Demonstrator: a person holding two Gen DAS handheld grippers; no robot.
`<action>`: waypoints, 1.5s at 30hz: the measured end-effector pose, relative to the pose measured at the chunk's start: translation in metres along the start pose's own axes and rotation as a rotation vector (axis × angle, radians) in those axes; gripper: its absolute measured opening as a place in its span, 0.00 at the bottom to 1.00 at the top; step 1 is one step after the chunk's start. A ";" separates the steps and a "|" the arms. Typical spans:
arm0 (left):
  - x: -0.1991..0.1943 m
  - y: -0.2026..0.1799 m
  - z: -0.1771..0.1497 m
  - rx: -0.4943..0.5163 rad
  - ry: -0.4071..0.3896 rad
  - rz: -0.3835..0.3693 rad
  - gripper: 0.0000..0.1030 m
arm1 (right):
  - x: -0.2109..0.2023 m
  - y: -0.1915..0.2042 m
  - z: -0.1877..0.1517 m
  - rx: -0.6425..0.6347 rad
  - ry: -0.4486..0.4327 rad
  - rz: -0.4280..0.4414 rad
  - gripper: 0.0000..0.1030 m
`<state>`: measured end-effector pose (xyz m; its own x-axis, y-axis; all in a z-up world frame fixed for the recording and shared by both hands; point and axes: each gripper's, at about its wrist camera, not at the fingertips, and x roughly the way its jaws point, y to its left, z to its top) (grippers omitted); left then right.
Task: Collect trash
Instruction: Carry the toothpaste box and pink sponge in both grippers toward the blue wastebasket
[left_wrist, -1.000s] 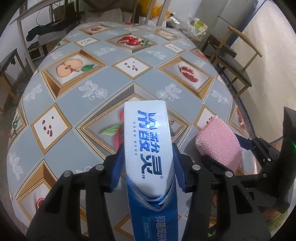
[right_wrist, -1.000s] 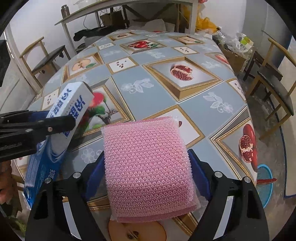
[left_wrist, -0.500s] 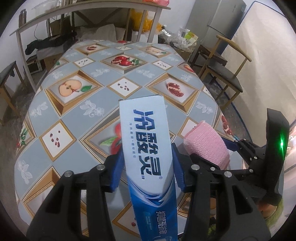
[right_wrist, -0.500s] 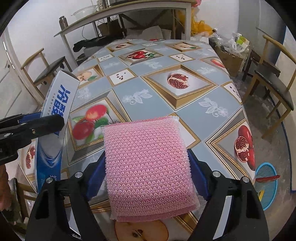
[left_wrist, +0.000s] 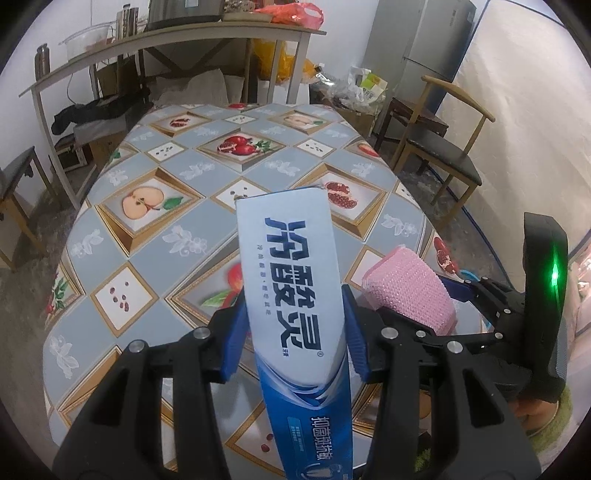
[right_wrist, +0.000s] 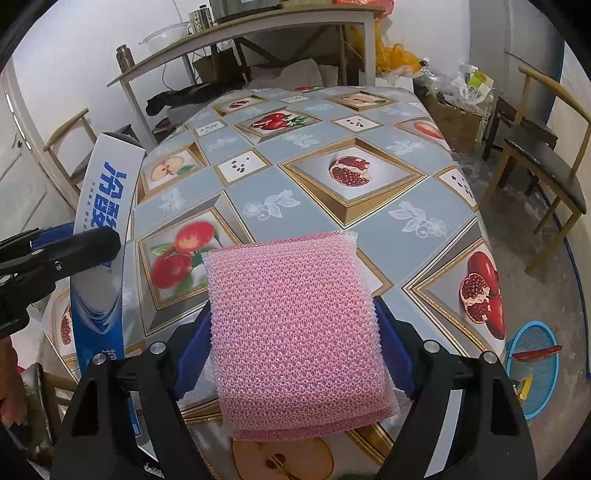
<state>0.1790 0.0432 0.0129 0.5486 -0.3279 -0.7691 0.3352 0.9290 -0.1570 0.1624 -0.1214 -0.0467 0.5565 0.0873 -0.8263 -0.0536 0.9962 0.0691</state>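
Observation:
My left gripper (left_wrist: 293, 334) is shut on a long white and blue toothpaste box (left_wrist: 291, 280), its blue pads pressing both long sides, the box pointing out over the table. The right wrist view shows the same box (right_wrist: 107, 206) at the left, held in the left gripper's black fingers (right_wrist: 59, 254). My right gripper (right_wrist: 295, 339) is shut on a pink mesh scouring sponge (right_wrist: 295, 328) that fills the span between its blue pads. In the left wrist view that sponge (left_wrist: 410, 291) shows at the right, beside the box. Both items hang above the near end of the table.
The table (left_wrist: 207, 173) has a grey-blue cloth with fruit pictures. Wooden chairs (left_wrist: 439, 147) stand to the right, and another chair (right_wrist: 74, 155) to the left. A shelf table (left_wrist: 166, 37) and bags of clutter (left_wrist: 358, 85) lie beyond the far end. A blue basket (right_wrist: 535, 365) sits on the floor.
The left gripper has risen and tipped up with the box, so more of the room beyond the table shows. The right gripper and sponge lifted slightly. Both grips are unchanged.

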 end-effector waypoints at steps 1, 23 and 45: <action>-0.001 -0.001 0.000 0.002 -0.002 0.000 0.43 | -0.001 0.000 0.000 0.000 -0.001 0.001 0.76; -0.030 -0.049 0.029 0.105 -0.097 -0.126 0.43 | -0.070 -0.051 -0.007 0.195 -0.183 0.038 0.76; 0.067 -0.355 0.046 0.460 0.085 -0.569 0.43 | -0.175 -0.365 -0.250 1.177 -0.368 -0.219 0.76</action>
<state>0.1320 -0.3162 0.0454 0.1388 -0.7061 -0.6944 0.8481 0.4468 -0.2849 -0.1226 -0.5021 -0.0668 0.6688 -0.2732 -0.6914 0.7361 0.3741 0.5641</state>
